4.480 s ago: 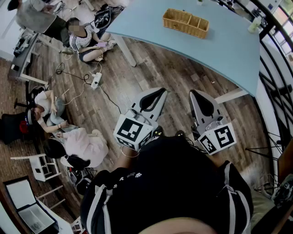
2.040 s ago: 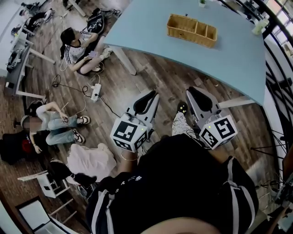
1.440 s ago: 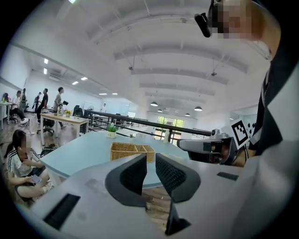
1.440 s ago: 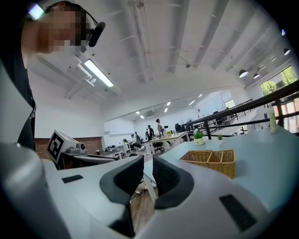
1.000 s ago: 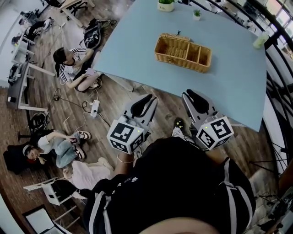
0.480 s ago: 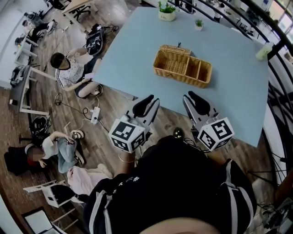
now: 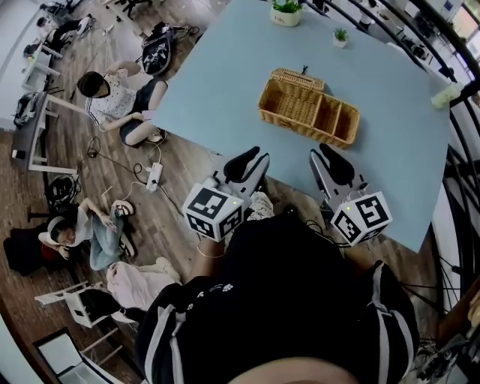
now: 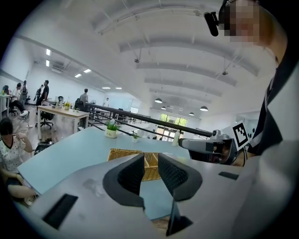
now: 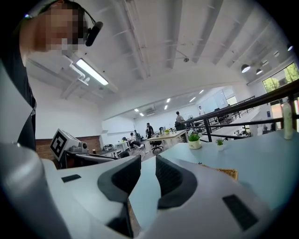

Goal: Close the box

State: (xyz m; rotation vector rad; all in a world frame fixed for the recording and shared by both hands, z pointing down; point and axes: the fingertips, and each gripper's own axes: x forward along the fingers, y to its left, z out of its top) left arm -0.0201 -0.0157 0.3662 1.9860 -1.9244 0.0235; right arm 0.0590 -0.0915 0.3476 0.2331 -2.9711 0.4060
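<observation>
L tool [image 7: 247, 165] jaws opening, empty; R tool [image 7: 334, 165] jaws slightly apart, empty

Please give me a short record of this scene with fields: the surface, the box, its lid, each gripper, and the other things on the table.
surface: light blue table
box: wicker basket with compartments, near the table's middle
lid: wicker lid, seems raised at the far rim, not closed
left gripper: at the table's near edge, jaws opening, nothing between them
right gripper: jaws apart, empty, short of the basket
others: larger potted plant and smaller potted plant at the far side; bottle at the right edge
</observation>
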